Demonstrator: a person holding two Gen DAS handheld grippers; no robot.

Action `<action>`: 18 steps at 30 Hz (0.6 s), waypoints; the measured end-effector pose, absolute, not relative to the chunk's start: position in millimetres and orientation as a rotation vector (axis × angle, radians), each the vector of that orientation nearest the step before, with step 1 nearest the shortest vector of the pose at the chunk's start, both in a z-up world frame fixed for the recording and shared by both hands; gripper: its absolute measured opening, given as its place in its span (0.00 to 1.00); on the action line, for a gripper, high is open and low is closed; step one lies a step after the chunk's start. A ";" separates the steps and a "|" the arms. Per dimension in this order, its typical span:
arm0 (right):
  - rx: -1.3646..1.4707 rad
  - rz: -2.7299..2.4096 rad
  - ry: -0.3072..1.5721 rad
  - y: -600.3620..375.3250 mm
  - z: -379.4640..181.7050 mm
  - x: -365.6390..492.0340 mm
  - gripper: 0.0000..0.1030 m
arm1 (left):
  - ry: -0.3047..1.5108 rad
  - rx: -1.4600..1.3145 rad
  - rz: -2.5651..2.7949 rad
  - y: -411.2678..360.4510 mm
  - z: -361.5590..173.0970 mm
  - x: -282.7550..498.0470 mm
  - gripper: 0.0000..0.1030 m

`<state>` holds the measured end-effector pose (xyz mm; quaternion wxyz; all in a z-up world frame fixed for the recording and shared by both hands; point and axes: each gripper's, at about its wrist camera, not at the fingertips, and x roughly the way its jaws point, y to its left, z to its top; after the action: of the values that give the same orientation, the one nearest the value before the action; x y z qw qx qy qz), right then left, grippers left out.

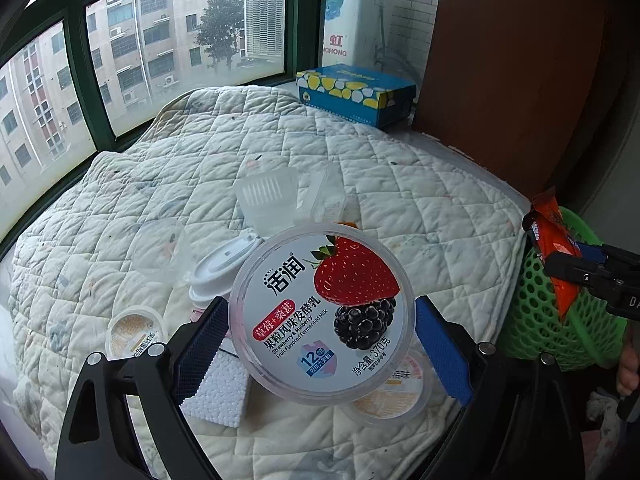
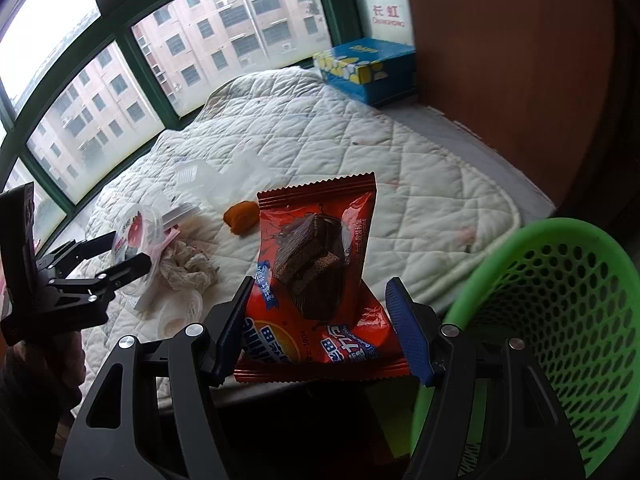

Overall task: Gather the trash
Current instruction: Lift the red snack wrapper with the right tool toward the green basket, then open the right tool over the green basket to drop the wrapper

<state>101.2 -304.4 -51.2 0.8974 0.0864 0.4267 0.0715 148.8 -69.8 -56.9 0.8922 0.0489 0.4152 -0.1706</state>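
Right wrist view: the right gripper [image 2: 320,320] is clenched on a red foil chocolate-cake snack wrapper [image 2: 316,264], held upright just beside the green perforated plastic basket [image 2: 560,300], likely so it can drop in. Over on the left, the left gripper [image 1: 320,332] brackets a round clear yogurt tub with a strawberry lid [image 1: 322,316] above the white quilted bed cover [image 1: 400,184]; I cannot tell whether its pads press the tub yet.

The left gripper [image 1: 320,320] holds a yogurt tub [image 1: 322,314] at centre, above a quilt [image 1: 400,184]. At three o'clock, the right gripper [image 1: 568,276] clamps a red wrapper [image 1: 554,248] beside a green basket [image 1: 532,308].
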 end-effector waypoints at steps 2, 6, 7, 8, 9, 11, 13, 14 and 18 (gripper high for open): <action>0.196 0.112 0.866 -318.2 -46.7 91.5 0.64 | 0.840 0.100 -0.378 -76.5 -47.3 144.4 0.86; 0.209 0.031 0.851 -346.0 -45.3 73.9 0.64 | 0.813 0.079 -0.444 -93.8 -31.8 137.5 0.86; 0.217 0.019 0.853 -352.1 -46.5 70.6 0.64 | 0.810 0.076 -0.465 -99.7 -29.1 135.8 0.86; 0.225 0.004 0.856 -358.7 -48.5 66.6 0.64 | 0.805 0.079 -0.485 -106.1 -27.0 133.6 0.86; 0.229 -0.014 0.860 -365.7 -50.4 63.1 0.64 | 0.799 0.087 -0.500 -114.0 -24.7 131.6 0.86; 0.233 -0.047 0.870 -376.6 -55.4 54.8 0.64 | 0.793 0.094 -0.536 -129.6 -21.2 129.0 0.86; 0.251 -0.073 0.883 -386.9 -61.7 47.8 0.64 | 0.793 0.097 -0.571 -146.2 -18.3 127.2 0.86; 0.262 -0.084 0.890 -392.0 -65.1 44.1 0.64 | 0.793 0.101 -0.589 -155.0 -17.6 126.3 0.86; 0.275 -0.124 0.907 -408.3 -73.7 28.0 0.65 | 0.788 0.132 -0.656 -195.3 -16.3 120.2 0.86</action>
<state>28.0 -408.3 -73.7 0.8880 0.1325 0.4363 -0.0597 120.2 -195.3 -16.3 0.8693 0.0630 0.3769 -0.3134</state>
